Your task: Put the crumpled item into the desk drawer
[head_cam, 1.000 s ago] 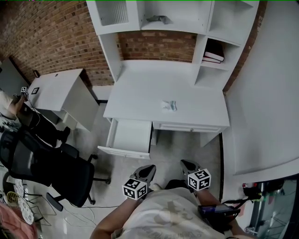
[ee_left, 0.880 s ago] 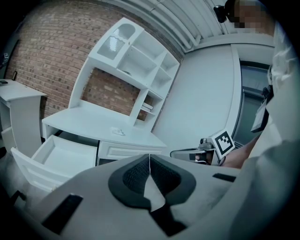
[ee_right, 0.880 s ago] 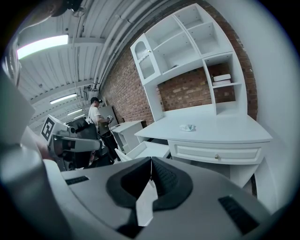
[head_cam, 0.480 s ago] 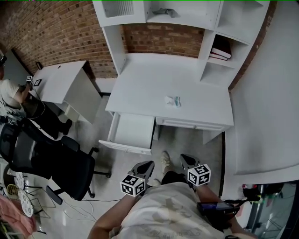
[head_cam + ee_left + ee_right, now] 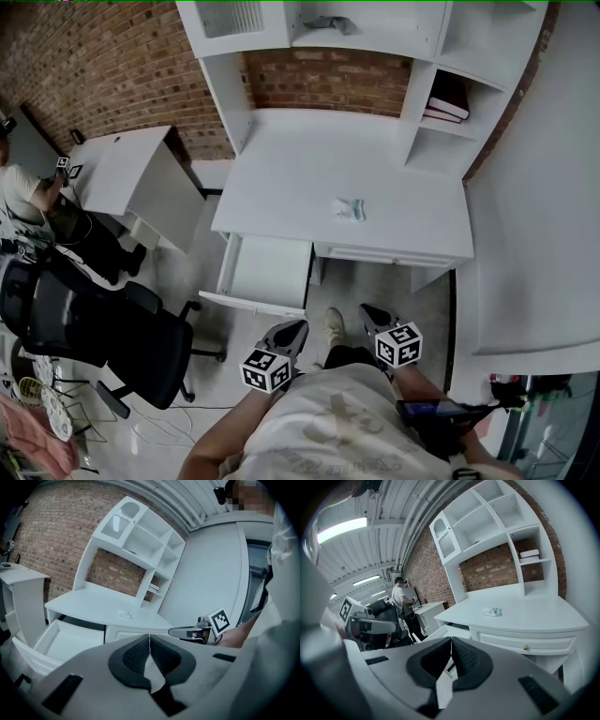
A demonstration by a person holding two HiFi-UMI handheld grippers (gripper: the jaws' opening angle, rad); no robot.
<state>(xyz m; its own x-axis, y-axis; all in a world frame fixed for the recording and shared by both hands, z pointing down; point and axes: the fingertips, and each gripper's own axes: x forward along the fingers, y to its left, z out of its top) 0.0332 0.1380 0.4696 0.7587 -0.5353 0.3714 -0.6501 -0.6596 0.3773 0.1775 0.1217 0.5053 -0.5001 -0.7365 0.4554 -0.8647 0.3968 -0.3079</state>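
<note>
Two empty grippers on my end, left gripper (image 5: pixel 294 327) and right gripper (image 5: pixel 368 310), both with jaws closed, side by side short of the desk (image 5: pixel 300 173), crumpled item (image 5: pixel 352 209) lying on the desktop right of the open drawer (image 5: pixel 269 271).

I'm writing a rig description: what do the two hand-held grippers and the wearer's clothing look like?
The left hand-held gripper and right hand-held gripper match: pale grey bodies, dark textured pads, a white cube with black square markers. The person wears a light printed T-shirt.
</note>
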